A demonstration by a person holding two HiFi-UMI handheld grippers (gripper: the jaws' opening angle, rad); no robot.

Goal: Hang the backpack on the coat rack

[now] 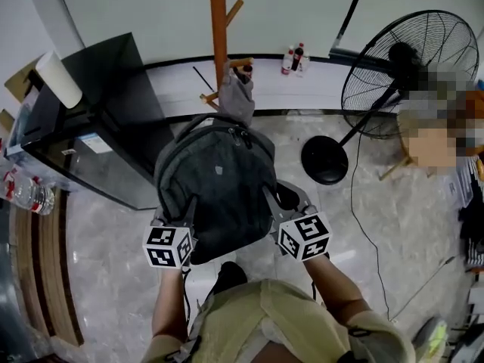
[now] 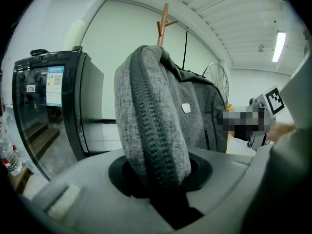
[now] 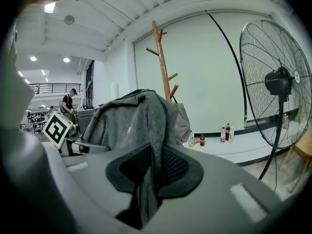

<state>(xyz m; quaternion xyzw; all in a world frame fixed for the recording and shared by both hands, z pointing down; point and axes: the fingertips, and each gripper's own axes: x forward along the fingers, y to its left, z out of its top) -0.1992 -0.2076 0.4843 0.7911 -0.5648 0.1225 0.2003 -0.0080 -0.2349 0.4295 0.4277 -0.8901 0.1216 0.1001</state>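
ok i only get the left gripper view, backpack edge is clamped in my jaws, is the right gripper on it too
observer: yes, the right gripper is shut on the backpack, with fabric pinched between its jaws on the other side.
operator: is the rack free
observer: not fully, a grey bag hangs on a low peg of the coat rack.
operator: floor near it
observer: a fan's round black base sits on the floor right of the rack in the head view.
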